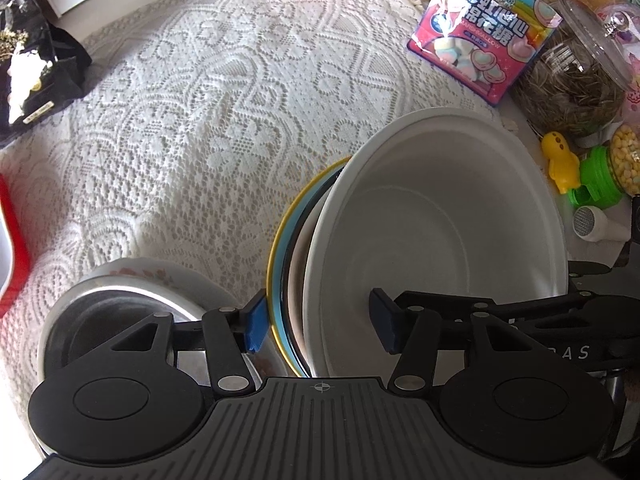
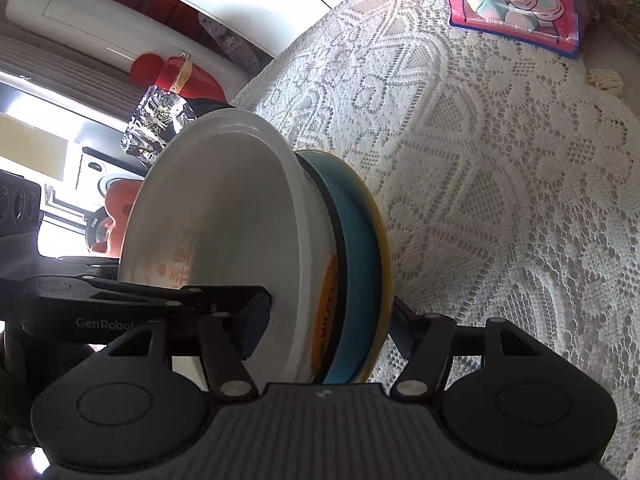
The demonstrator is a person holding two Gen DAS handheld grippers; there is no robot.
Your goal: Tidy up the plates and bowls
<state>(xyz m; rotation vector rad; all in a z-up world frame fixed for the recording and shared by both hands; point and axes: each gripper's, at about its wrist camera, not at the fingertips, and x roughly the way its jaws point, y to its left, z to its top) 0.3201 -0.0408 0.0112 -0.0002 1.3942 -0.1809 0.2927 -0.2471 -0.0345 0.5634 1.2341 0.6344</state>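
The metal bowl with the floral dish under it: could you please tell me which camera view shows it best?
The left wrist view. There the metal bowl sits at lower left, resting in the floral dish, partly hidden by the left tongs. The right wrist view shows nothing of it.

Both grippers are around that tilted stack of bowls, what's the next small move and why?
Probably lower the stack until it sits flat on the lace tablecloth. The white bowl and the blue and yellow dishes behind it stand on edge, with the left gripper and right gripper both spanning them, so letting go now risks a topple.
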